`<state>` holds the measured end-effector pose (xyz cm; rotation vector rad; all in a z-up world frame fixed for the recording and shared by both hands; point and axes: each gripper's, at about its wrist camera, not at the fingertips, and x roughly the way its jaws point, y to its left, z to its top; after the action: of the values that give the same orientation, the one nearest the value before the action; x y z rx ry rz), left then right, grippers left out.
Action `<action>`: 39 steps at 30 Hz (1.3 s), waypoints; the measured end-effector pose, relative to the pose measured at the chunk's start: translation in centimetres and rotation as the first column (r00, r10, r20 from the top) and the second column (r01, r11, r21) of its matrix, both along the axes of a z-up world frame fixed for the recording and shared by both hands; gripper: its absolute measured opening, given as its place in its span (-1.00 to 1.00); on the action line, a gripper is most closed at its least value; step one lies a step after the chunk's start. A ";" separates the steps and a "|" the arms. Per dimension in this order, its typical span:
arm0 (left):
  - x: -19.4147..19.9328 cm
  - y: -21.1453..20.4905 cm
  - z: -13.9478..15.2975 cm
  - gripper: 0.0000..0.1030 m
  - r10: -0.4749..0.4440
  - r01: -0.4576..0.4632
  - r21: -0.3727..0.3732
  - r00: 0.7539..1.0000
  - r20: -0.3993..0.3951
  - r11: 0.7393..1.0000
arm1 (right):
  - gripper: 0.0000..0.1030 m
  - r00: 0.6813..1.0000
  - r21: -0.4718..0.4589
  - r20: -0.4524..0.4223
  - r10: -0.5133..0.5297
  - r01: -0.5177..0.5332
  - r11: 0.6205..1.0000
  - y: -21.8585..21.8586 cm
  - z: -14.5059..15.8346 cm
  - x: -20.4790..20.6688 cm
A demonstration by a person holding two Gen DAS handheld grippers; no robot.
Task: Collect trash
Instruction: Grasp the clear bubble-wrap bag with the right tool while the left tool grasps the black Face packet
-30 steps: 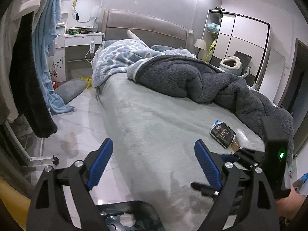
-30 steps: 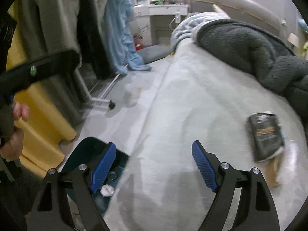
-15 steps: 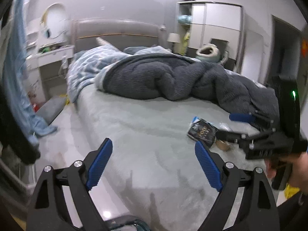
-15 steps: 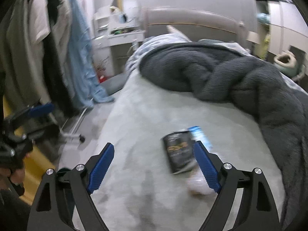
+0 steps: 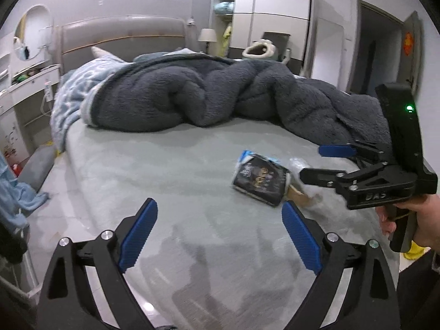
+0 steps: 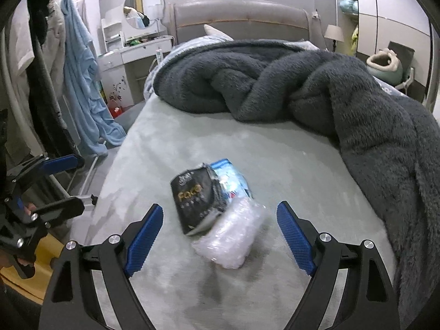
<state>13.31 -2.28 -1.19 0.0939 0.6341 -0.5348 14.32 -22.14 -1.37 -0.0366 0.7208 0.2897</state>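
Black wrapper (image 6: 194,200) lying flat on the grey-green bed (image 6: 288,165), short of the dark fleece blanket (image 6: 357,115) heaped toward the headboard; tucked under the wrapper a blue-and-white packet (image 6: 231,177), and touching its near edge a clear crinkled plastic bag (image 6: 233,236). Right gripper (image 6: 220,240) held over the bed with fingers (image 6: 144,240) wide apart and clamped on nothing; wrapper and clear bag just ahead of and partly between the tips, untouched. Left gripper (image 5: 220,236) also over the bed, fingers (image 5: 139,236) spread and opening further, nothing between them; wrapper (image 5: 260,180) beyond and just inside its right fingertip, well clear of the left one. Seen from the left, right gripper (image 5: 319,162) reaching in beside the wrapper, one black finger covering part of the clear bag; a small brownish scrap (image 5: 298,195) at the wrapper's edge, too blurred to identify. Lettering on the wrapper smeared by motion, hard to read.
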 end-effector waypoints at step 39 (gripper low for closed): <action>4.3 -8.4 -3.8 0.86 -0.093 0.096 0.070 0.995 -0.036 0.993 | -0.27 0.996 0.136 -0.089 -0.034 0.046 0.990 -6.8 -0.3 -1.4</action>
<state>17.64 -10.69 -5.01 0.1841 0.6834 -0.6058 12.95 -28.99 -1.71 0.1222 0.7845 0.3038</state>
